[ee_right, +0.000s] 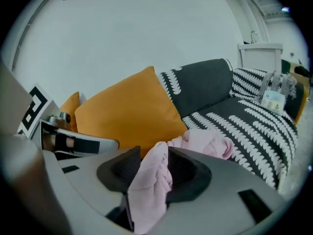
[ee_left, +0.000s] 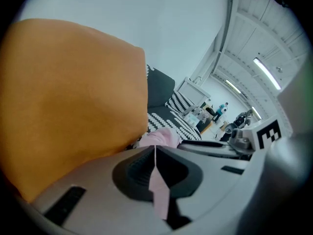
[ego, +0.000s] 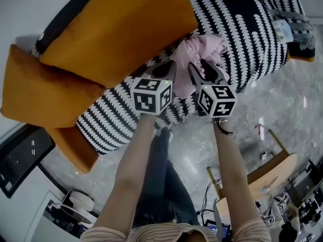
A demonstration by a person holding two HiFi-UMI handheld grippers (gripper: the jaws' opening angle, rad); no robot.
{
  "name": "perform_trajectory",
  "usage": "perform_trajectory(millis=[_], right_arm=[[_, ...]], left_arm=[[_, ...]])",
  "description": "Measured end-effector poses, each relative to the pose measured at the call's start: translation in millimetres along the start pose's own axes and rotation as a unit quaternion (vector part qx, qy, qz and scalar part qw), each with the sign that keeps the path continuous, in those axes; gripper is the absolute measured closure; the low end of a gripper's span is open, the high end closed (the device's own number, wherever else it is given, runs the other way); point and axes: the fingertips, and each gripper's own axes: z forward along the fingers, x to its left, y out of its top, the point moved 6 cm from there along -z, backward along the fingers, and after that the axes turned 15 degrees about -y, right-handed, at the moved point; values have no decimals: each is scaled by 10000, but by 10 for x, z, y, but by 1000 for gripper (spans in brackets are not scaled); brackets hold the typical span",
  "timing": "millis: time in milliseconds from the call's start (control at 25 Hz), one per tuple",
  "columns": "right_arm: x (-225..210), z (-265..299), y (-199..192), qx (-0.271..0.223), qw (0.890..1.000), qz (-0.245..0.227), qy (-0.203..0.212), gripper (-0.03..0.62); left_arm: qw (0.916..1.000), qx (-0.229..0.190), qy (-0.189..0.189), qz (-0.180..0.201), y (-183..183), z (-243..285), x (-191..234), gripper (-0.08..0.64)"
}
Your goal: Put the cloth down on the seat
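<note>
Above the seat [ego: 242,29], your left gripper [ee_left: 155,155] pinches a thin edge and your right gripper [ee_right: 155,168] clamps a thick fold of the cloth [ego: 204,49]: soft, light, limp, best held bunched.

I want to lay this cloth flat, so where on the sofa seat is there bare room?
Bare seat runs from the pink cloth to the patterned pillow at the far end. The other side is crowded by orange cushions.

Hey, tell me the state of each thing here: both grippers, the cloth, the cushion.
Left gripper: shut on a thin fold of pink cloth.
Right gripper: shut on a thick bunch of it.
Pink cloth: crumpled, held by both grippers.
Orange cushion: propped against the sofa back.
</note>
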Motion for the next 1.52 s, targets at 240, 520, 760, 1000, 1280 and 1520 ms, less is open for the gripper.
perform_trajectory(millis=[240, 520, 760, 1000, 1280, 1520], right_arm=[[32, -208, 83, -289, 9994, 158, -146, 464], [28, -555, 311, -733, 9969, 140, -266, 531], [21, -891, 504, -1049, 9933, 266, -400, 580], [92, -1241, 657, -1379, 9891, 354, -372, 584], [133, -1545, 743, -1816, 9823, 366, -292, 584], [134, -1637, 765, -1784, 9831, 249, -330, 584]], left_arm=[[10000, -79, 0, -9, -10, -98, -5, 541], [9998, -169, -52, 115, 98, -179, -166, 541], [9992, -245, -132, 294, 179, -300, -366, 541], [9981, -307, -188, 503, 235, -436, -582, 541], [9969, -352, -187, 675, 224, -526, -772, 541], [9969, -335, -226, 678, 220, -547, -836, 541]])
